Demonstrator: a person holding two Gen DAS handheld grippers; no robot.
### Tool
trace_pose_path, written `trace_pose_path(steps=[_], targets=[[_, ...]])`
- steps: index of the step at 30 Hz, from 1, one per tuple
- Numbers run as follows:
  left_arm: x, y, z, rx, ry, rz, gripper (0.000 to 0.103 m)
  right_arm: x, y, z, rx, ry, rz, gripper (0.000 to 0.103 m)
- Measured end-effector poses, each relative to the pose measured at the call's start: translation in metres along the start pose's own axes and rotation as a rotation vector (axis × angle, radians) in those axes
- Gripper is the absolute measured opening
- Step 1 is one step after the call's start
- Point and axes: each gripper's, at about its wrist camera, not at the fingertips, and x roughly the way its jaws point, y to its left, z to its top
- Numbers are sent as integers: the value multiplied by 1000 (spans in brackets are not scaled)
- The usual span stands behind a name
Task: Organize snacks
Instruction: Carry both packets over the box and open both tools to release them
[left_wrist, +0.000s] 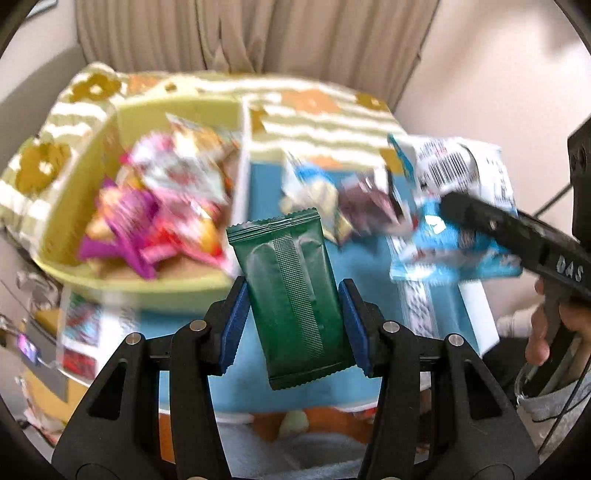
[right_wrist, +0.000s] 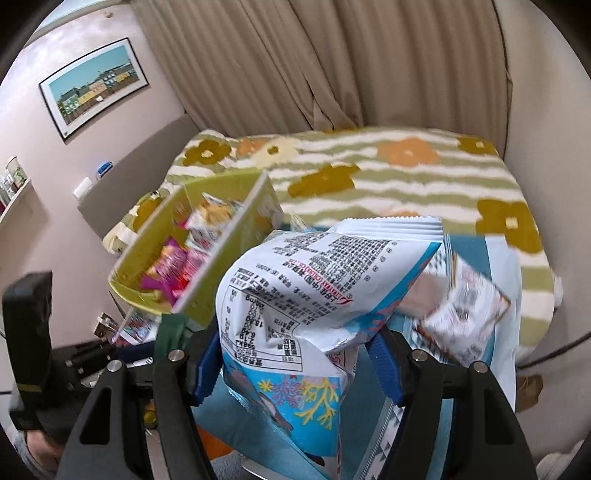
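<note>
Left gripper (left_wrist: 291, 314) clamps green bar (left_wrist: 291, 295); right gripper (right_wrist: 295, 354) pinches blue bag (right_wrist: 310, 295). Both aloft beside bin (left_wrist: 74, 206). Carry over rim, drop bar first, then bag.

Yellow-green bin (left_wrist: 155, 288) heaped with packets, blocks left side. Loose snack packets (left_wrist: 347, 206) clutter the blue mat (left_wrist: 266, 192) centre-right. Bare mat strip between them looks passable, though blurred. Bedspread (right_wrist: 406, 177) behind lies open.
</note>
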Motion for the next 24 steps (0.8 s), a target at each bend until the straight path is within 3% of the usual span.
trace_pose_path(steps=[6,13,15,16,17,19,24], targets=[[-22,67,43,-22,-70,48,46,15,52,32,-39,-27,41,65],[-8,145,69,-22,-57,87,46,60,113,58,-54,-13,73,65],[4,161,73,-2,-40,98,57,75,128,62,-56,-1,73,65],[9,167,74,9,-35,104,85,82,134,64,-60,4,72,65],[13,173,74,17,-37,113,102,88,140,64,-64,9,69,65],[14,184,71,25,-61,90,103,101,149,63,-75,29,57,65],[14,214,65,10,-33,73,102,125,160,56,-98,67,-3,65]])
